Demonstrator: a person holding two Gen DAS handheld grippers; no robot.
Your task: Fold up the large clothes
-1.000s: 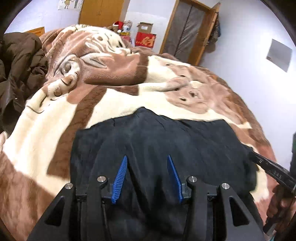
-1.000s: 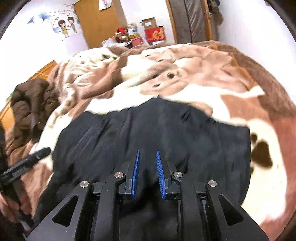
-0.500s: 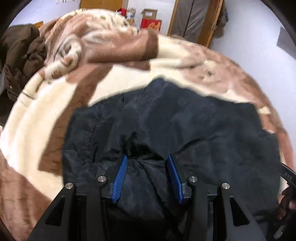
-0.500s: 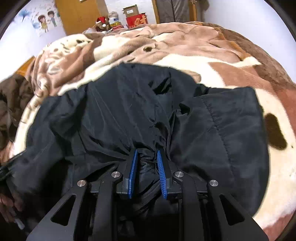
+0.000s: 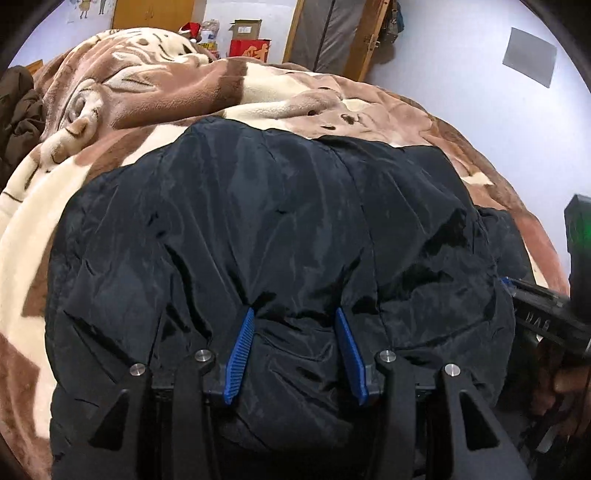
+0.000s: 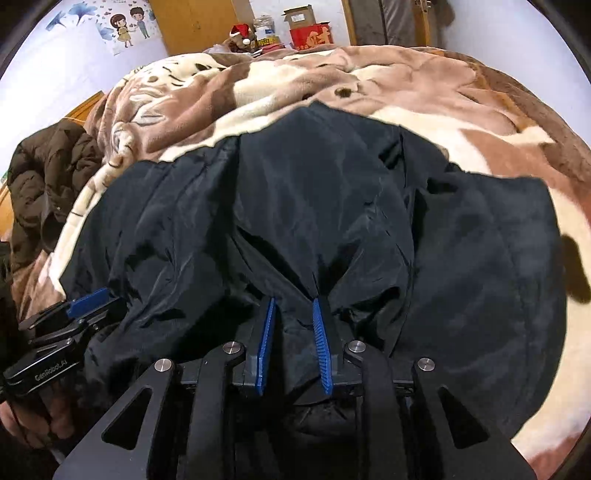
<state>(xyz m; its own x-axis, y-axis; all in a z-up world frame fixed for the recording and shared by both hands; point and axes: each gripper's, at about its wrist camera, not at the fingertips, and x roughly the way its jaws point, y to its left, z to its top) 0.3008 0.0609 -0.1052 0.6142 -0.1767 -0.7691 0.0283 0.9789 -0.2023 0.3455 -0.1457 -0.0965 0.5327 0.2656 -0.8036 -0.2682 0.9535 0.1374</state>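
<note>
A large black padded jacket [image 5: 280, 221] lies spread on the bed, also in the right wrist view [image 6: 332, 206]. My left gripper [image 5: 293, 314] has its blue fingers closed on a thick bunch of the jacket's near edge. My right gripper [image 6: 293, 301] is shut on another bunch of the near edge, with cloth pinched between its pads. Each gripper shows in the other's view: the right one at the far right [image 5: 546, 317], the left one at the far left [image 6: 79, 306]. The jacket's near hem is hidden under both grippers.
A brown and cream plush blanket [image 5: 155, 99] covers the bed. A dark brown coat [image 6: 48, 173] lies heaped at the bed's left side. Boxes and a wardrobe [image 6: 207, 22] stand by the far wall. A door [image 5: 332, 33] is behind the bed.
Both grippers closed on the jacket's near edge and carried it up and forward. The jacket's cloth now bunches between the fingers and covers more of the blanket.
</note>
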